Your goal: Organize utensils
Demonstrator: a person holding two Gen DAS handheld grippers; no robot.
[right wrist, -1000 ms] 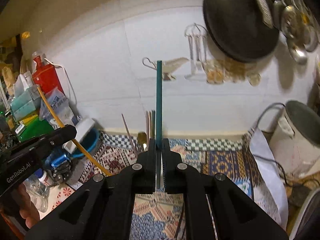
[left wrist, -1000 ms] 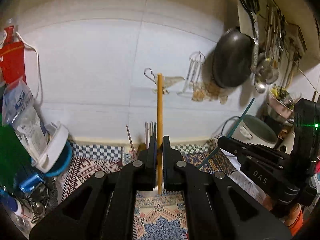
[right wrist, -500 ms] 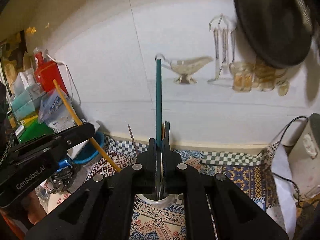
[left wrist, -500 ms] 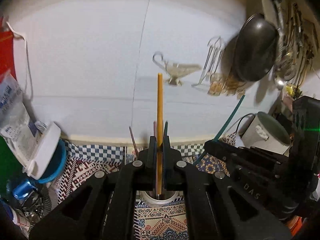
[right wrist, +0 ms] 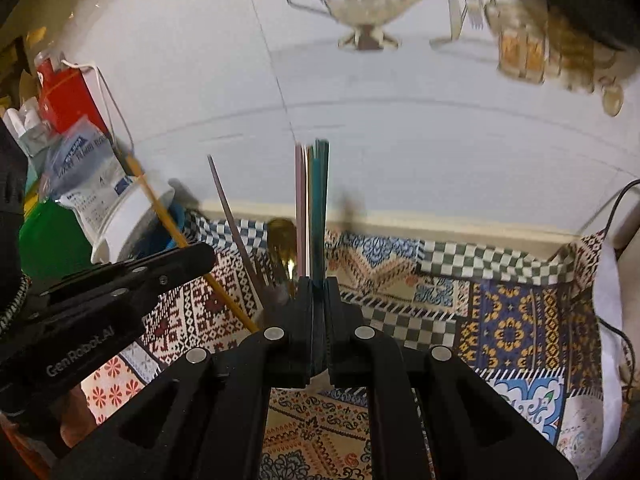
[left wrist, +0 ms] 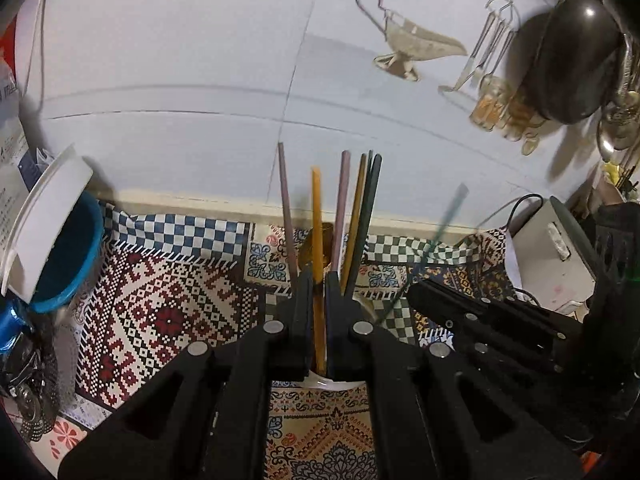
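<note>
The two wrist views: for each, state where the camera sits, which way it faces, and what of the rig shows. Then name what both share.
Left wrist: rides the left hand-held gripper, facing the white wall over the patterned cloth; its jaws pinch a yellow chopstick; the right hand-held gripper shows at right.
Right wrist: rides the right hand-held gripper, facing the same wall; jaws pinch a teal chopstick; the left one shows at left.
Shared: the gravy-boat decal, both chopsticks.

I see a white tiled wall (left wrist: 180,60) behind the tabletop, whose patterned patchwork cloth (right wrist: 500,320) reaches the wall's base.
</note>
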